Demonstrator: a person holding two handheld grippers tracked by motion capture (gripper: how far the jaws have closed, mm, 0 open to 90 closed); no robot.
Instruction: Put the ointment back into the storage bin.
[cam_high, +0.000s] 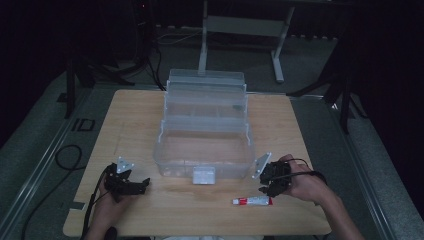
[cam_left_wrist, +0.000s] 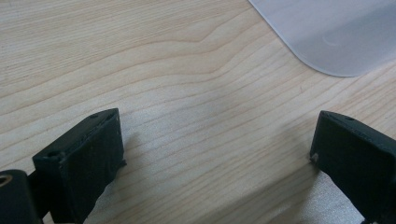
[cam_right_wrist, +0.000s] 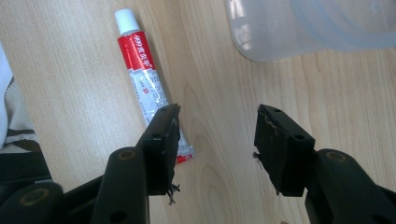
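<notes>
A red-and-white tube (cam_high: 252, 201) with a white cap lies on the wooden table near the front edge. My right gripper (cam_high: 266, 186) hovers just above the tube's right end. In the right gripper view the gripper (cam_right_wrist: 217, 121) is open with bare wood between the jaws. The tube (cam_right_wrist: 142, 84) runs away from under its left jaw, outside the gap. A clear plastic tiered box (cam_high: 165, 160) stands open in the middle of the table. My left gripper (cam_high: 142, 184) rests at the front left, open (cam_left_wrist: 217, 126) over bare wood.
The clear box has a white latch (cam_high: 204, 175) at its front wall. A rounded corner of the box (cam_left_wrist: 336, 42) shows ahead of the left jaws, and another corner (cam_right_wrist: 280, 32) ahead of the right jaws. Metal table legs (cam_high: 280, 55) stand beyond the table.
</notes>
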